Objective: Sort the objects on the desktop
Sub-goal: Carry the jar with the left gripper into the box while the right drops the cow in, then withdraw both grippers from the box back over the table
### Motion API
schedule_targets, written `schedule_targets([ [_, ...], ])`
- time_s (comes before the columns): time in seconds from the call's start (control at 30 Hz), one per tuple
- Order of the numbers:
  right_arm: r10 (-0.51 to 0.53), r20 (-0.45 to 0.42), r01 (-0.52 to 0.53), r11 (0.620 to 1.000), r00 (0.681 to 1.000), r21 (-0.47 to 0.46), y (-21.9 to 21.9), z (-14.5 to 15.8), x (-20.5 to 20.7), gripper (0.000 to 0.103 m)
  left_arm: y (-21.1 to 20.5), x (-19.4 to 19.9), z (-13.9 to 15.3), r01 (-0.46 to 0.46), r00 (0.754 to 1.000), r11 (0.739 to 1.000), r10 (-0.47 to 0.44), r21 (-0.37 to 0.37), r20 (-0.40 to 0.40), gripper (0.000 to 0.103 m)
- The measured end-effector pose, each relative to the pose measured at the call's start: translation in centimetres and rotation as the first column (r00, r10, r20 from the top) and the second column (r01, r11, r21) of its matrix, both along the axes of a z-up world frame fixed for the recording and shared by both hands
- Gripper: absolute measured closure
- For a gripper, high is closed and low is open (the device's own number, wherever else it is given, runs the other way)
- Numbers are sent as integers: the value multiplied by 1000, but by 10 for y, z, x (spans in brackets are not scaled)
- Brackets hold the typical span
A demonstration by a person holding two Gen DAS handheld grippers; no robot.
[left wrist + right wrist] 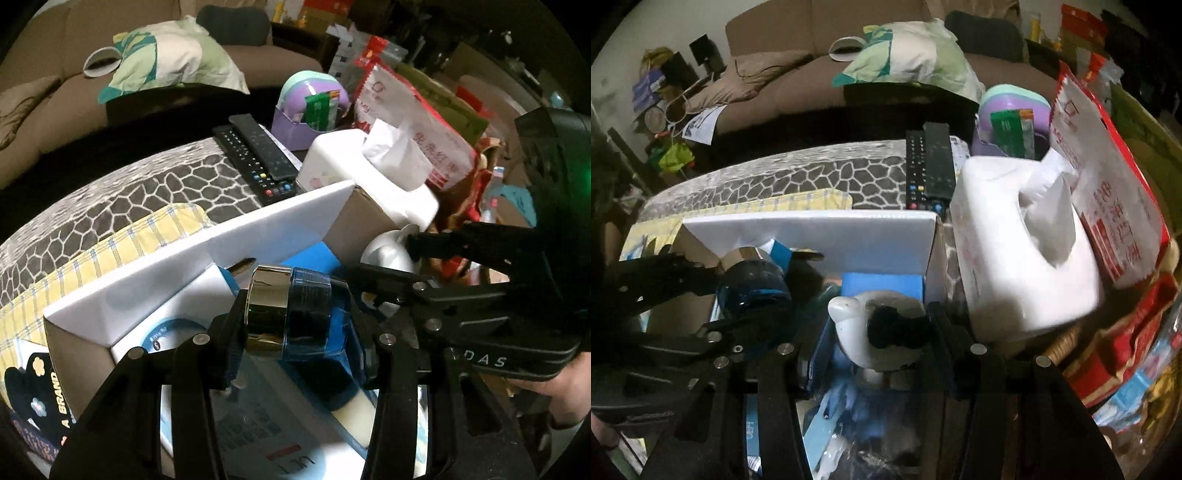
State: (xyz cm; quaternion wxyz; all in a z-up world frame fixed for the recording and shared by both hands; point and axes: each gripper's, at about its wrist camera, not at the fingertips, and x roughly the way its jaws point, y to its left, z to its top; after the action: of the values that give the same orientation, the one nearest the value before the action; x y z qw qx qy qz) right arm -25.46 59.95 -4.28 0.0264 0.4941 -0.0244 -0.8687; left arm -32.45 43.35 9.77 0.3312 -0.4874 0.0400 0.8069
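Note:
My left gripper [301,314] is shut on a blue glass jar with a chrome lid [299,312] and holds it over an open white cardboard box [207,236]. The jar also shows in the right wrist view [753,291], clamped in the left gripper [738,295]. My right gripper [875,328] is shut on a small white figure with a black patch [871,328], just right of the jar and above the box [820,229]. In the left wrist view the right gripper [399,262] holds the white figure [388,254] at the box's right end.
A white tissue pack [1023,243] stands right of the box. Two black remotes [255,158] lie behind it on a grey pebble-pattern table [147,188]. A purple holder [314,107], red-and-white bags [1108,177] and a yellow checked cloth [92,258] crowd the table. Blue packets lie inside the box.

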Motion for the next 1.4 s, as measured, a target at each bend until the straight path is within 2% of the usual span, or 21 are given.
schedule_targets([
  [0.1,-7,-5,7,1000,1000,-13,3,-1,-3,52,1,-4,-1,-10,1000,1000,10,6,5,59],
  [0.23,-40,-13,38,995,999,-89,13,2,-1,52,0,-5,0,-35,999,999,35,26,10,58],
  [0.33,-66,-22,62,987,998,-146,20,3,1,52,-4,-6,0,-63,998,996,61,61,22,52],
  [0.47,-66,-28,61,987,997,-146,18,6,3,50,-11,-7,-1,-99,995,992,97,75,33,45],
  [0.6,-69,-39,62,985,997,-162,17,9,3,36,-27,-8,6,-140,990,984,137,112,37,31],
  [0.7,-68,-47,60,985,997,-163,13,12,4,28,-35,-7,14,-144,990,983,142,116,25,31],
  [0.8,-58,-42,53,993,997,-108,3,15,5,23,-39,-1,21,-134,991,986,134,99,12,31],
  [0.87,-64,-42,61,995,997,-73,0,19,8,20,-42,6,26,-123,992,989,124,88,1,30],
  [1.0,-81,-49,77,994,995,-82,0,30,21,20,-52,20,34,-119,993,990,119,79,4,30],
  [1.07,-85,-54,80,992,995,-94,0,38,32,20,-62,31,39,-121,993,990,121,79,8,24],
  [1.1,-86,-55,80,992,995,-96,-1,41,36,20,-66,36,43,-125,992,989,125,77,4,12],
  [1.13,-89,-55,83,992,995,-98,-1,43,42,19,-72,42,47,-131,991,989,132,74,-5,6],
  [1.27,-96,-53,89,990,994,-114,-8,55,69,15,-96,71,63,-145,989,986,147,78,-17,0],
  [1.4,-93,-58,86,989,994,-119,-26,64,100,12,-119,100,76,-161,987,985,162,68,-14,0],
])
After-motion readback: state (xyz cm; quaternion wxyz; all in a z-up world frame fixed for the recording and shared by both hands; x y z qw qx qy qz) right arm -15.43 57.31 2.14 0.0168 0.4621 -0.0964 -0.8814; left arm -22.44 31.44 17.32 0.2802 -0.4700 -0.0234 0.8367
